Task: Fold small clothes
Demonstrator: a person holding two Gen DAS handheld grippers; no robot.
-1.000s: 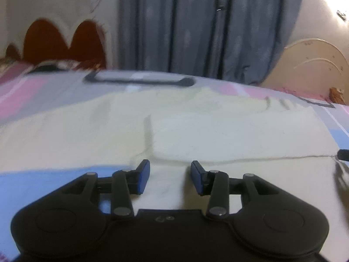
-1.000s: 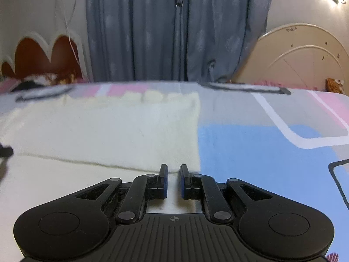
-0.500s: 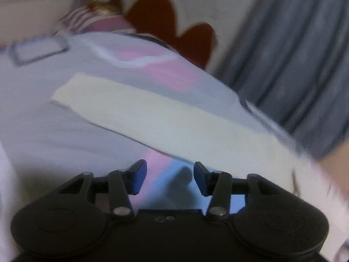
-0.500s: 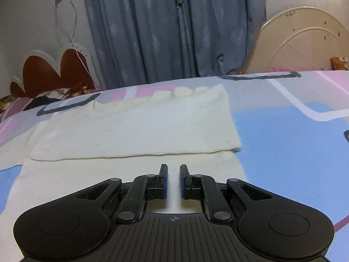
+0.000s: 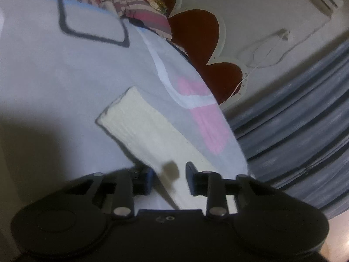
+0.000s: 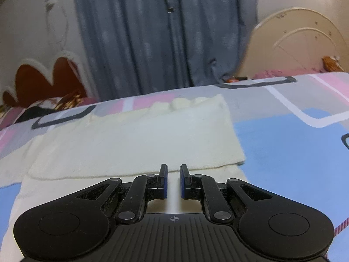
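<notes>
A cream knitted garment (image 6: 135, 144) lies flat on the bedspread, its top part folded down over the lower part. In the left wrist view one long cream sleeve (image 5: 141, 131) stretches away across the bed. My left gripper (image 5: 169, 181) is open, its jaws on either side of the sleeve near its inner end, not closed on it. My right gripper (image 6: 173, 180) hovers over the garment's near edge with its jaws a narrow gap apart and nothing between them.
The bedspread (image 6: 294, 152) has blue, pink and grey blocks with white and dark outlines. Grey curtains (image 6: 163, 32) hang behind the bed. A red scalloped headboard (image 5: 207, 43) and striped pillows (image 5: 139, 6) are at the head end. A cream rounded board (image 6: 301, 43) stands at the back right.
My left gripper has swung left and tilted, from the garment's body to the outstretched sleeve, and now straddles it. My right gripper has risen slightly and stayed over the near edge.
</notes>
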